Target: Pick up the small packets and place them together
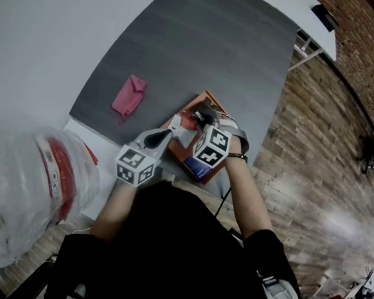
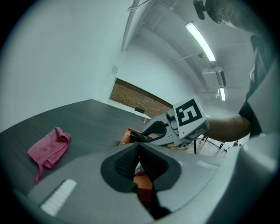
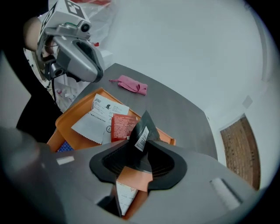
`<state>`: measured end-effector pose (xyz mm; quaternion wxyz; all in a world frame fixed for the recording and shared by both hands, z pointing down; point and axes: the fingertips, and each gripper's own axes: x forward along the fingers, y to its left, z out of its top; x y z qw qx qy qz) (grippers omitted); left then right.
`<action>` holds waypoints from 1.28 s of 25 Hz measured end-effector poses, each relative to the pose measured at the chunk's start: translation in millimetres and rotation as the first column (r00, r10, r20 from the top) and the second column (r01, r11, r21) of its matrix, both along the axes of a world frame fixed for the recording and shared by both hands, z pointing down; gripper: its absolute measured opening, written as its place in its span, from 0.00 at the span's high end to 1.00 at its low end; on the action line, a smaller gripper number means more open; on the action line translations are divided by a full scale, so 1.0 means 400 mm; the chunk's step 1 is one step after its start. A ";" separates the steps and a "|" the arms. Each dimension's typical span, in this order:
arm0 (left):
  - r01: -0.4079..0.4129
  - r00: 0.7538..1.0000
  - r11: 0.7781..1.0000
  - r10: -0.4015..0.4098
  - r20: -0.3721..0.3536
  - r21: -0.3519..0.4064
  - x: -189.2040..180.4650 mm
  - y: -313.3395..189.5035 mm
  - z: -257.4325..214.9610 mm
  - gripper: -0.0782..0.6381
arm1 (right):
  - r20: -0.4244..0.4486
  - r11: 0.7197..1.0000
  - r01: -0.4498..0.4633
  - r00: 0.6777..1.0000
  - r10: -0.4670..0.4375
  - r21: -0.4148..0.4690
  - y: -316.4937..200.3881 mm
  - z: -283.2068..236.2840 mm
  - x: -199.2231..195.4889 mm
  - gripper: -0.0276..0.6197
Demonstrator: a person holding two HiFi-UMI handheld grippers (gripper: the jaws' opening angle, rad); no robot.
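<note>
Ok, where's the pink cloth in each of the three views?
Head view: pink cloth left of centre, on the grey table, up-left of the orange tray.
Left gripper view: lower left, on the table.
Right gripper view: upper middle, beyond the tray.
Shared landmark: the orange tray.

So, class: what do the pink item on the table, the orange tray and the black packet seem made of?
Pink cloth: soft fabric, matte; it lies rumpled in folds.
Orange tray: probably cardboard or plastic; smooth, stiff raised rim.
Black packet: likely plastic film; slightly glossy, creased, with barcode label.
</note>
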<state>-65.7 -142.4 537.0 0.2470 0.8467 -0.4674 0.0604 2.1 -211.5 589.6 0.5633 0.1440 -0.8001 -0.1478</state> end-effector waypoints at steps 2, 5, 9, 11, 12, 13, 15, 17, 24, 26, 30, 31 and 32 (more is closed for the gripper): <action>-0.001 1.000 1.000 0.001 0.000 -0.005 0.000 0.005 0.003 0.89 | 0.008 1.000 0.003 1.000 -0.003 -0.008 0.002 0.002 -0.001 0.74; 0.001 1.000 1.000 -0.001 0.001 -0.010 -0.001 0.008 0.007 0.89 | 0.016 1.000 0.021 1.000 -0.021 -0.006 0.002 -0.004 -0.005 0.68; -0.002 1.000 1.000 0.002 -0.001 -0.012 0.005 0.008 0.005 0.89 | 0.014 0.999 0.025 1.000 -0.025 -0.036 0.011 -0.006 0.001 0.63; -0.007 1.000 1.000 0.007 -0.002 -0.009 0.012 0.008 0.002 0.89 | 0.018 0.999 0.020 1.000 -0.019 -0.042 0.015 -0.006 0.008 0.62; -0.009 1.000 1.000 0.009 -0.002 -0.007 0.015 0.008 0.000 0.89 | 0.025 0.999 0.017 1.000 -0.016 -0.041 0.016 -0.008 0.011 0.62; -0.010 1.000 1.000 0.010 -0.001 -0.005 0.018 0.008 -0.002 0.89 | 0.035 0.999 0.014 0.999 -0.012 -0.041 0.018 -0.011 0.013 0.62; -0.013 1.000 1.000 0.013 0.001 -0.004 0.023 0.009 -0.005 0.89 | 0.054 0.999 0.004 0.999 -0.002 -0.038 0.019 -0.020 0.017 0.62; -0.015 1.000 1.000 0.015 0.002 -0.001 0.029 0.011 -0.009 0.89 | 0.068 1.000 -0.008 0.998 0.009 -0.025 0.017 -0.030 0.023 0.63; -0.022 1.000 1.000 0.022 0.012 0.014 0.047 0.011 -0.021 0.89 | 0.127 0.998 -0.059 0.990 0.058 0.008 0.012 -0.074 0.056 0.66; -0.025 1.000 0.999 0.025 0.015 0.021 0.053 0.011 -0.029 0.89 | 0.150 0.997 -0.078 0.986 0.075 0.011 0.015 -0.087 0.067 0.66; -0.045 0.999 0.998 0.044 0.015 0.033 0.077 0.018 -0.037 0.89 | 0.188 0.992 -0.125 0.975 0.121 0.014 0.025 -0.107 0.098 0.67; -0.051 0.999 0.998 0.050 0.015 0.036 0.084 0.021 -0.039 0.89 | 0.195 0.991 -0.135 0.972 0.128 0.020 0.029 -0.113 0.106 0.67; -0.057 0.998 0.998 0.056 0.015 0.039 0.090 0.024 -0.041 0.89 | 0.208 0.989 -0.144 0.969 0.135 0.029 0.033 -0.122 0.114 0.68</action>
